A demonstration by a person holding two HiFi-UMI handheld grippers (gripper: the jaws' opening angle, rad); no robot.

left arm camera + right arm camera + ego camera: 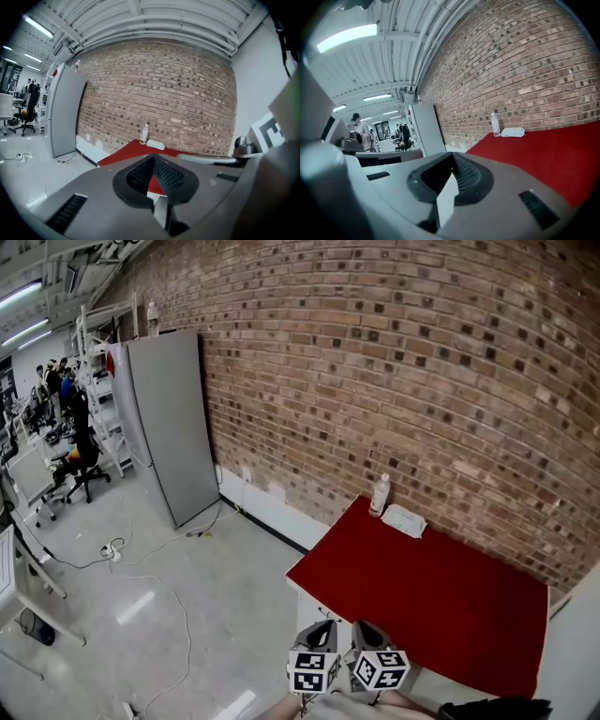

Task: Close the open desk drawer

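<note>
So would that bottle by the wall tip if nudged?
Probably: the bottle stands tall and narrow, so a high push could topple it. It looks like clear plastic, likely light, and might roll on the flat desk.

No word, number or brand can be read. The bottle [379, 495] at the counter's [422, 606] far edge is too small for print. The left hand-held gripper [322, 632] and right hand-held gripper [367, 634] bear only black-and-white square markers.

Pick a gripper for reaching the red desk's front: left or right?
Right, narrowly. The right gripper sits further along the front of the red desk; the left gripper hangs by its corner. Both jaws shut, empty. No drawer visible.
</note>
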